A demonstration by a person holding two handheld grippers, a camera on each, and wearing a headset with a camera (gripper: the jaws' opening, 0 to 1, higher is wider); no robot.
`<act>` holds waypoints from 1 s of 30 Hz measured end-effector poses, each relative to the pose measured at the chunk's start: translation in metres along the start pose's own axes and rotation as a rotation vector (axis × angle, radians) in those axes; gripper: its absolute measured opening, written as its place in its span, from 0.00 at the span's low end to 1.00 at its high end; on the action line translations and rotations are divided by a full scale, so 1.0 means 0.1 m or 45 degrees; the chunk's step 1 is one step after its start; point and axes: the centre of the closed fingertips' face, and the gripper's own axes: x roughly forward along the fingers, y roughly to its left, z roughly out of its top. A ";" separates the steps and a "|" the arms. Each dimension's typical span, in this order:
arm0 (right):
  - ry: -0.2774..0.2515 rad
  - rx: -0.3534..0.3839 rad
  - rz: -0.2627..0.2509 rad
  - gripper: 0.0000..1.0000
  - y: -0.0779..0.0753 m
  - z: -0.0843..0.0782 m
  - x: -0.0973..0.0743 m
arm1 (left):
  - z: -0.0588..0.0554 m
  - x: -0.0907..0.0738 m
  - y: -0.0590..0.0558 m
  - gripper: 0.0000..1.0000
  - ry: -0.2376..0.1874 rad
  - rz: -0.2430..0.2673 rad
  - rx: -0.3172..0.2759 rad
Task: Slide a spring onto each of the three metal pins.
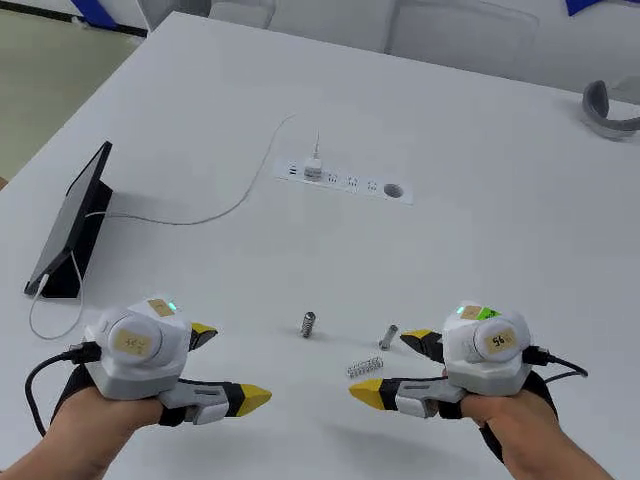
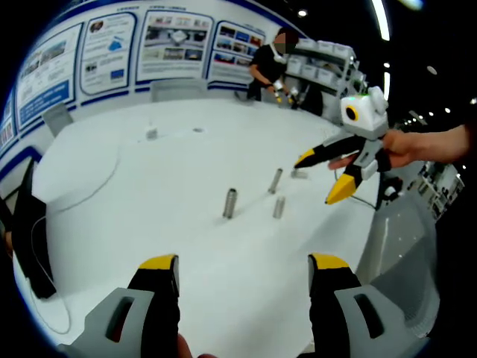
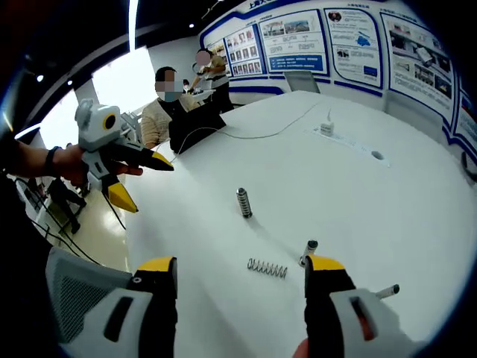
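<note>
A short metal pin with a spring on it [image 1: 308, 324] stands upright on the white table [image 1: 470, 230]; it is also in the right gripper view [image 3: 243, 202] and the left gripper view [image 2: 229, 203]. A bare pin [image 1: 388, 336] [image 3: 308, 250] stands to its right. A loose spring [image 1: 365, 367] [image 3: 267, 268] lies flat in front of them. Another small pin [image 3: 387, 291] lies at the lower right. My left gripper [image 1: 230, 363] [image 2: 243, 262] is open and holds nothing, left of the parts. My right gripper [image 1: 390, 365] [image 3: 240, 264] is open over the loose spring and the bare pin.
A white power strip [image 1: 340, 180] with a plugged-in charger and a cable lies mid-table. A dark tablet on a stand [image 1: 75, 225] sits at the left edge. A grey curved object [image 1: 610, 110] lies at the far right. People stand beyond the table in both gripper views.
</note>
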 end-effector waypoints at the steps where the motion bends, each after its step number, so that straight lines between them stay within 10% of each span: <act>1: -0.007 0.008 -0.005 0.71 -0.01 -0.01 0.00 | 0.00 0.00 0.00 0.72 0.000 -0.001 -0.005; 30: -0.122 0.172 -0.150 0.81 -0.13 -0.33 -0.51 | 0.13 0.24 -0.21 0.73 0.023 -0.072 0.059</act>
